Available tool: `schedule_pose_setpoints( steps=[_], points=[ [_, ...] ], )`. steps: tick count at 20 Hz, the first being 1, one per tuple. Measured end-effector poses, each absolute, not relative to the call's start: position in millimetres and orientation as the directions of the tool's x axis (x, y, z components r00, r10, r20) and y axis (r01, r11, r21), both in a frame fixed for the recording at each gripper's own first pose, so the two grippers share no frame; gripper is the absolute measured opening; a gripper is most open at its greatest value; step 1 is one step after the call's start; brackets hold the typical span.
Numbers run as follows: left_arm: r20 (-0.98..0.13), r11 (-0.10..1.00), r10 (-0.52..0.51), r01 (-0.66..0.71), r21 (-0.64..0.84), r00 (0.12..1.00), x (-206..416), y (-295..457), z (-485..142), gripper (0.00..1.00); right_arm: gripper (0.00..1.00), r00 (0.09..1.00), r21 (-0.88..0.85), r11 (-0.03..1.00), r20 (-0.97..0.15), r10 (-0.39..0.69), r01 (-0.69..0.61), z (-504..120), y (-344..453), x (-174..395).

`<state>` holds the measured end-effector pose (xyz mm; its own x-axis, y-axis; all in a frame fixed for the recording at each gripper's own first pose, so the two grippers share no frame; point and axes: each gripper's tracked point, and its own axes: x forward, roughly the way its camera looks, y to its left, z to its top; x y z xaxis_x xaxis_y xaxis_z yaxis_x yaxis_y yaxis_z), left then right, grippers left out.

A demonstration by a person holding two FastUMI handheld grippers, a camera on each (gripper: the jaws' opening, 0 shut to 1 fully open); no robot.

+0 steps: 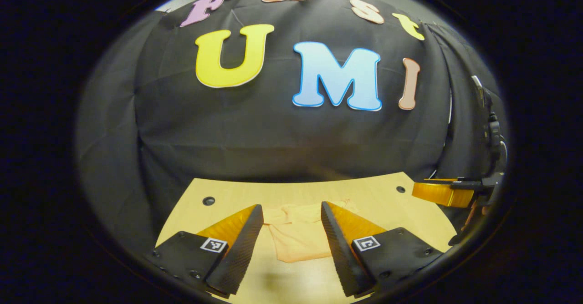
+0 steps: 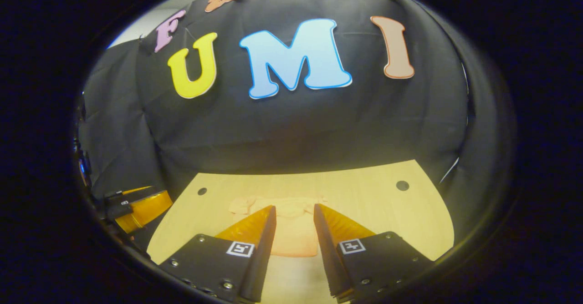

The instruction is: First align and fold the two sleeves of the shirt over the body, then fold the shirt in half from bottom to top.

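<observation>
A small pale peach shirt [image 1: 298, 233] lies flat on the wooden table [image 1: 378, 195], its sleeves spread at the far end. My left gripper [image 1: 291, 213] hovers above its near part, fingers wide apart, nothing between them. In the right gripper view the same shirt [image 2: 291, 231] lies ahead of my right gripper [image 2: 294, 213], which is open and also holds nothing. The right gripper [image 1: 444, 192] shows at the right edge of the left gripper view. At the left edge of the right gripper view sits the left gripper [image 2: 141, 208].
Black cloth walls close the booth behind and beside the table. Small dark holes [image 1: 208, 200] [image 1: 400, 189] mark the tabletop near its far corners. Bare wood lies around the shirt on both sides.
</observation>
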<state>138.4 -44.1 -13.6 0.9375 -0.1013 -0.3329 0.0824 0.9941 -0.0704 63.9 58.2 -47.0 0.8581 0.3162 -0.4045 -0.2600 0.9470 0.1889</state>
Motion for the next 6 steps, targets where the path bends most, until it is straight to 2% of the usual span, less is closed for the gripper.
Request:
schedule_pose_setpoints(
  steps=[6],
  points=[
    [-0.230,0.997,-0.080,0.073,-0.040,0.970,84.2,-40.7,23.1,0.86,0.53,0.892,0.180,0.946,-0.323,0.315,-0.269,-26.5,62.9,8.0]
  ],
)
